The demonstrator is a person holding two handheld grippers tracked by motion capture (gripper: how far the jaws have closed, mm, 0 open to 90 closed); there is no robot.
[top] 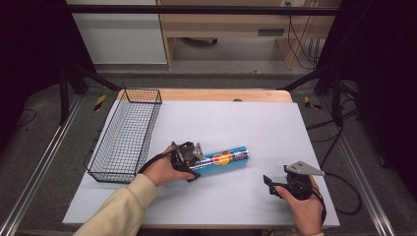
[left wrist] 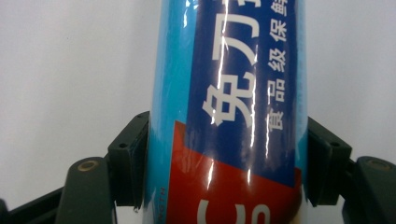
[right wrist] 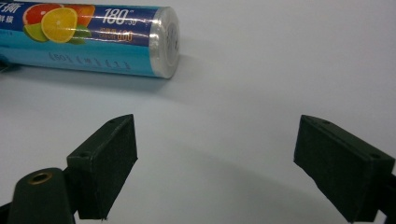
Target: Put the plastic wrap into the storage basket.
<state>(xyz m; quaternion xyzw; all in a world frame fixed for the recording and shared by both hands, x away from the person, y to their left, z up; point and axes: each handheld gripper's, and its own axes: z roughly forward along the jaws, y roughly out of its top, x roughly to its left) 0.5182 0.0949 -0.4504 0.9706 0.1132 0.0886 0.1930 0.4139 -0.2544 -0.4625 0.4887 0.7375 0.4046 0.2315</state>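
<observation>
Gripping a glossy blue cylindrical roll [top: 223, 160] lying mid-table, the left gripper [top: 195, 167] clamps its near end on the matte white sheet [top: 255, 123]; the right gripper [top: 269, 182] gapes wide, empty, beside a black wire basket [top: 129, 132].

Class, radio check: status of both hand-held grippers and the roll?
Left hand-held gripper shut on blue roll. Right hand-held gripper open, empty. Wire basket left.

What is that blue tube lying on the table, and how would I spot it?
On the white table mat, right of the black wire basket, lies a blue cling-film roll. The left gripper clamps one end. Its citrus-fruit label marks it out.
</observation>
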